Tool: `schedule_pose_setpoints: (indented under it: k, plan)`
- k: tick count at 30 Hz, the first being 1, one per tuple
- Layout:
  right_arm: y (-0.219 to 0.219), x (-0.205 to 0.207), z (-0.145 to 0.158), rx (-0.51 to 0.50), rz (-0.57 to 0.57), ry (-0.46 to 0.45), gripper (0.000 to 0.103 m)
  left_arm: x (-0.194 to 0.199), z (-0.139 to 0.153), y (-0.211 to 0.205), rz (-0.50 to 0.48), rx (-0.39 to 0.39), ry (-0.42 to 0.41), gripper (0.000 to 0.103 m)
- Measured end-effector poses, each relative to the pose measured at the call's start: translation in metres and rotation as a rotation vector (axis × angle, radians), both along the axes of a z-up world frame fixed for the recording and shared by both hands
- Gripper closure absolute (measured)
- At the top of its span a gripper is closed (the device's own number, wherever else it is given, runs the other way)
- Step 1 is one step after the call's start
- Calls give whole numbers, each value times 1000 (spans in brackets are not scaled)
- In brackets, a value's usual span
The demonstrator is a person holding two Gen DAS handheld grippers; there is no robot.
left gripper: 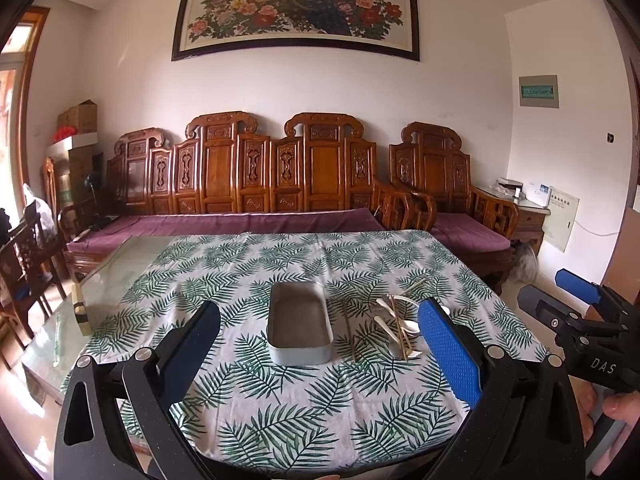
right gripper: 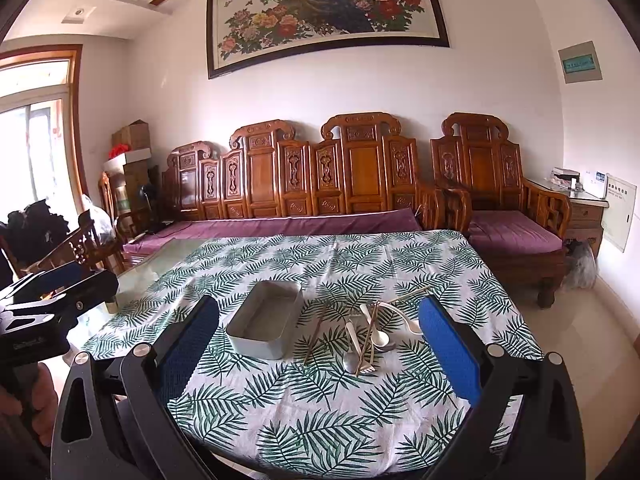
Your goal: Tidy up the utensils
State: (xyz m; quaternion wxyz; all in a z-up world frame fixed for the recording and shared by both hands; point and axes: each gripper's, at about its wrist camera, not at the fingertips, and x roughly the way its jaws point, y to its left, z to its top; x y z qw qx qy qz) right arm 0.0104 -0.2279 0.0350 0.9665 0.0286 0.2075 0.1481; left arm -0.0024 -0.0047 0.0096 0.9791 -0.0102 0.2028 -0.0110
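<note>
An empty grey metal box [left gripper: 299, 325] [right gripper: 266, 327] stands near the middle of the leaf-print tablecloth [left gripper: 280, 400] [right gripper: 320, 408]. To its right lies a loose heap of utensils [left gripper: 396, 326] [right gripper: 370, 336]: white spoons, a metal spoon, forks and thin chopsticks, with one stick [right gripper: 314, 338] apart beside the box. My left gripper [left gripper: 320, 356] hovers open above the near cloth, in front of the box, holding nothing. My right gripper [right gripper: 320, 350] is also open and empty, in front of the utensils. Each gripper shows at the edge of the other's view.
The cloth covers a glass-topped table whose bare glass [left gripper: 116, 276] shows at the left, with a small block [left gripper: 82, 314] on it. A carved wooden sofa with purple cushions [left gripper: 248, 220] stands behind the table. Wooden chairs [left gripper: 24, 264] sit at the left. A hand [left gripper: 620, 404] holds the right gripper's handle.
</note>
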Motion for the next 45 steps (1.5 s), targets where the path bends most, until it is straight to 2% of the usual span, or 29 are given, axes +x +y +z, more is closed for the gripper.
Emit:
schedule_pose_setpoints:
  k: [45]
  plan:
    - [-3, -1, 3, 0, -1, -2, 3, -7, -1, -5, -15, 1, -18, 7]
